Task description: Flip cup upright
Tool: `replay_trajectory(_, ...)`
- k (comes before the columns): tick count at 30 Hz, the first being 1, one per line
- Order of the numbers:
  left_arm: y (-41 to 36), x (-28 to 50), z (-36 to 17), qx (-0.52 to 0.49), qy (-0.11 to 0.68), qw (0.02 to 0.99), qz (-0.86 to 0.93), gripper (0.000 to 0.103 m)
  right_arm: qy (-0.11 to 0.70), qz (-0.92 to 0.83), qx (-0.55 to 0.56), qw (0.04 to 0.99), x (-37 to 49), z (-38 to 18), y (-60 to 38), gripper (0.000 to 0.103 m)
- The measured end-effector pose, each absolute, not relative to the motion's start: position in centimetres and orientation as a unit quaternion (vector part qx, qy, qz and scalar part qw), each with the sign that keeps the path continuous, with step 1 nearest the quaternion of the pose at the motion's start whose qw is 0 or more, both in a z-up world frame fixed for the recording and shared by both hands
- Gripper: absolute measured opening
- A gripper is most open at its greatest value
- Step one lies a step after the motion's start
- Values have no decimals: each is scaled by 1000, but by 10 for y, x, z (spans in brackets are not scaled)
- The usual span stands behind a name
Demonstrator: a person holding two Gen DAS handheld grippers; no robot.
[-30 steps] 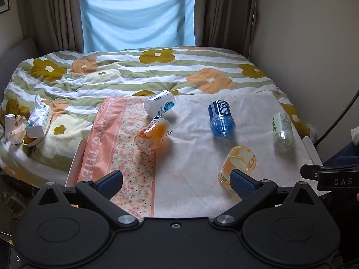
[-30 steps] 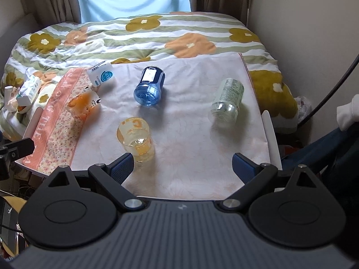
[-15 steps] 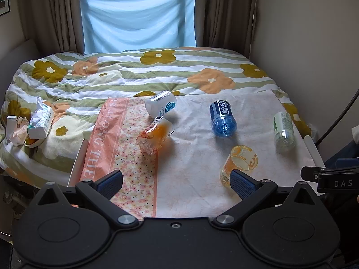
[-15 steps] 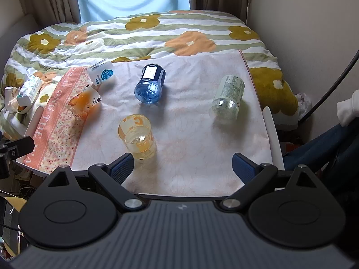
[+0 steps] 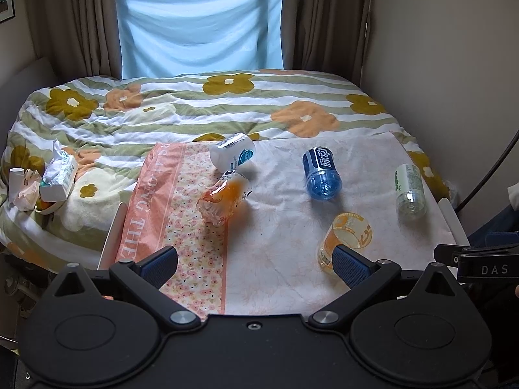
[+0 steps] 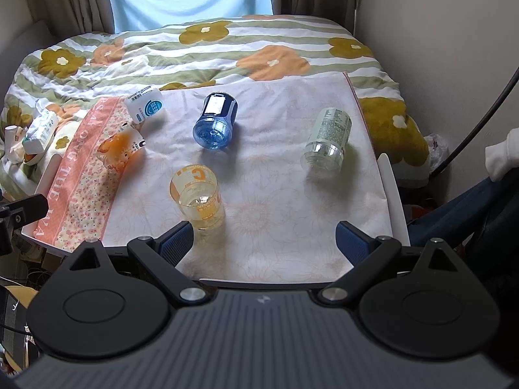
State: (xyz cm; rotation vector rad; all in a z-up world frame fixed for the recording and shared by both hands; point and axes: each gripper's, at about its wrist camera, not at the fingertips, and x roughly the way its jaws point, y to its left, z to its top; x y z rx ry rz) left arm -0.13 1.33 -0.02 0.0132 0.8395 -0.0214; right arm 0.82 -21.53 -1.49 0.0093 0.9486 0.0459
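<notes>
Spreading across the back, a flowered quilt [image 6: 201,48]; lying over its near part, a white cloth [image 6: 275,188] with a pink strip on the left. Lying on their sides on the cloth: blue bottle [image 6: 214,120], clear bottle [image 6: 328,139], white bottle [image 6: 146,107], orange bottle [image 6: 121,149]. Lying tipped over near the front edge, mouth facing away, a see-through orange-printed cup [image 6: 198,196]. Hovering with fingers spread wide and gripping nothing: left gripper [image 5: 254,261] and right gripper [image 6: 264,243].

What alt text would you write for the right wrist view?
The open right gripper hovers at the near edge of a cloth-covered table, where five plastic cups lie on their sides; the nearest is the yellow cup. A floral quilt lies behind.
</notes>
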Motion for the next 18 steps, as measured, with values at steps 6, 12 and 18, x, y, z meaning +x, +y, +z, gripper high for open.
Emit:
replay_trajectory(6, 13, 0, 0, 7, 407, 913, -11, 103, 457, 22, 5, 889, 8, -15, -216, 103)
replay_trajectory(12, 11, 1, 1, 7, 409, 913, -12, 103, 457, 21, 4, 889, 9, -15, -216, 103)
replay_trajectory(18, 12, 1, 1, 8, 409, 913, -11, 103, 457, 22, 5, 889, 9, -15, -215, 103)
